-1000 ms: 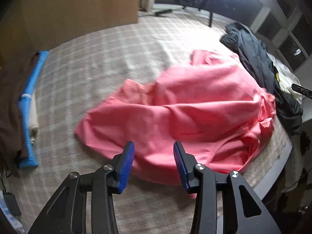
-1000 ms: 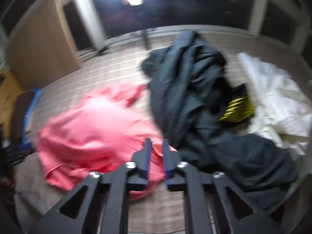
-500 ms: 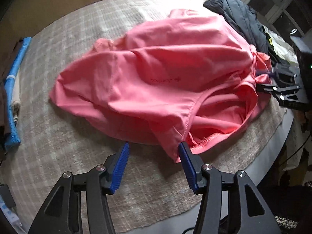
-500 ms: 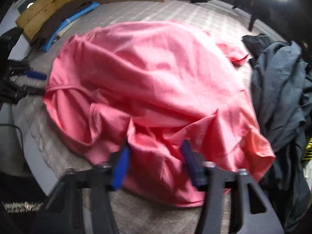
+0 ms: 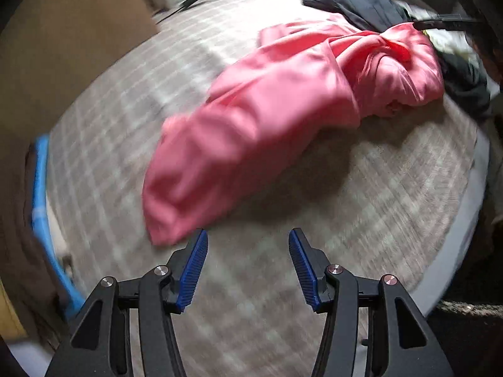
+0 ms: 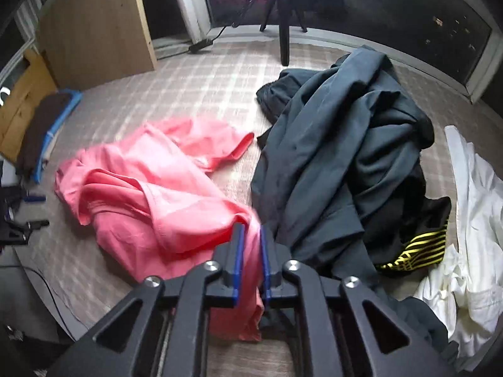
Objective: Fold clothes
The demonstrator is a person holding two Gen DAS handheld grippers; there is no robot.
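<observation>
A pink shirt (image 5: 267, 119) lies crumpled on the checked bed cover (image 5: 393, 188), stretched from lower left to upper right in the left wrist view. My left gripper (image 5: 248, 251) hangs open just in front of its near end, holding nothing. In the right wrist view the pink shirt (image 6: 151, 198) is bunched at the left, and its edge runs up between the blue pads (image 6: 239, 251). My right gripper (image 6: 250, 245) is shut on that edge and lifts it a little. My right gripper (image 5: 446, 23) shows dark at the shirt's far end.
A heap of dark grey clothes (image 6: 339, 157) lies right of the shirt, with a yellow-and-black striped piece (image 6: 418, 248) and white fabric (image 6: 471, 220) beyond. A blue-edged stack (image 6: 53, 125) sits at the bed's left side, with a wooden panel (image 6: 94, 28) and a tripod (image 6: 283, 15) behind.
My right gripper has shut on the pink shirt's edge and pulled it toward the dark clothes. The shirt has drawn together into a narrower bundle. My left gripper stayed open and backed off.
</observation>
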